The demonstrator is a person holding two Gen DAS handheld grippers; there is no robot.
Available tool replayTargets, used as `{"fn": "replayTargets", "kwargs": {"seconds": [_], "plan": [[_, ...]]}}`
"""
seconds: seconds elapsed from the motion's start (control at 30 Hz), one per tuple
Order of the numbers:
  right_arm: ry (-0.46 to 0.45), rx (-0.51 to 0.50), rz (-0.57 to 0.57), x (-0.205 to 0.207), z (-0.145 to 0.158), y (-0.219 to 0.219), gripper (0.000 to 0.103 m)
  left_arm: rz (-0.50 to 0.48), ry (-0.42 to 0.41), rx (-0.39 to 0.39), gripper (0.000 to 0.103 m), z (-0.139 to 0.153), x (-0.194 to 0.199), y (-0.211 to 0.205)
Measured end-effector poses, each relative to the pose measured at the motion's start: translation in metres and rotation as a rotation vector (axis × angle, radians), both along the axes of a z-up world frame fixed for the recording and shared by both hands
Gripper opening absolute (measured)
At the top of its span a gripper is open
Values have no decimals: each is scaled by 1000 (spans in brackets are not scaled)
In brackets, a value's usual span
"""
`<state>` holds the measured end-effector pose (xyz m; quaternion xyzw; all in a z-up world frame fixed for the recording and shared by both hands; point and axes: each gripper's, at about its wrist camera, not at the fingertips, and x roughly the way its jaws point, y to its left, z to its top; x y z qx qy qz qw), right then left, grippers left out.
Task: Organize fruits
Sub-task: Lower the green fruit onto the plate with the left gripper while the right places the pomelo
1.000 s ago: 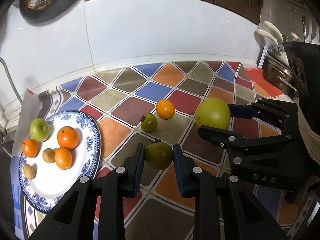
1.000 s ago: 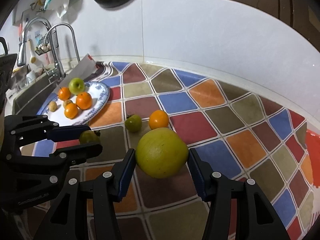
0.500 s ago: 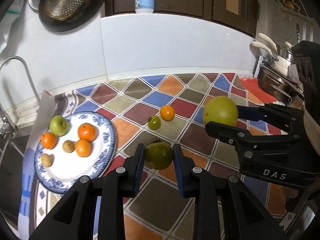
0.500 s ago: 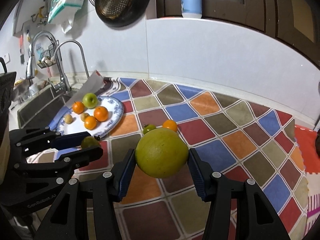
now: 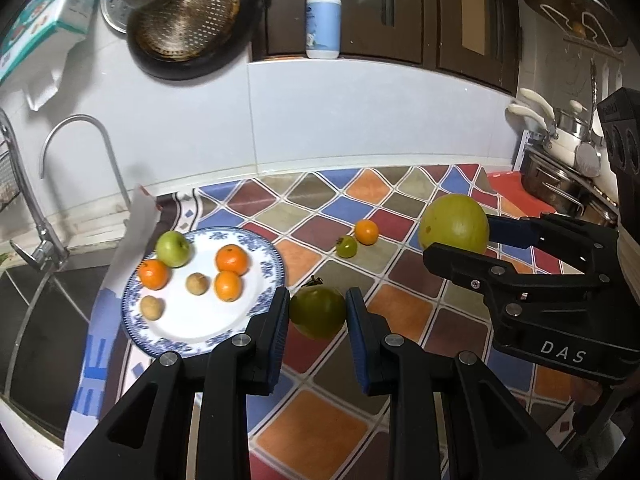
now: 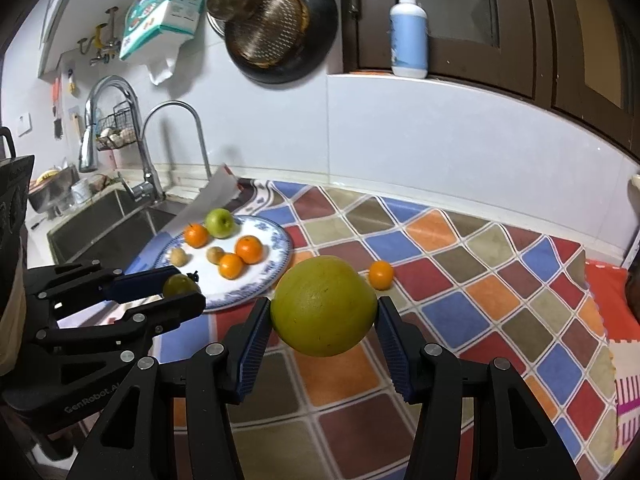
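Carrying two fruits clear of the surface: the left gripper has its jaws pinching a small dark-green fruit just beside the plate, and the right gripper has its jaws clamped on a large yellow-green fruit farther from the plate, likely for delivery there. Only the left view shows a small green fruit loose beyond the plate; the right view's large fruit hides it.

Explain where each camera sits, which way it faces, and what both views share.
Left wrist: on the left gripper, facing the blue-rimmed plate and counter; its fingers grip a dark green fruit.
Right wrist: on the right gripper, facing the sink and wall; its fingers grip a large yellow-green fruit.
Shared: plate, both held fruits, each other's gripper.
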<state>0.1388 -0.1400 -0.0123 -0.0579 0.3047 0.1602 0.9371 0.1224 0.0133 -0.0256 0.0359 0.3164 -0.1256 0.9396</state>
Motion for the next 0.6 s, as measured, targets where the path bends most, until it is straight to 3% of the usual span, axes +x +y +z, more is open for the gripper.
{"fn": "replayTargets", "kwargs": {"seconds": [0.6], "plan": [[-21, 22, 22, -8, 5, 68, 53, 38, -30, 4, 29, 8, -12, 72]]}}
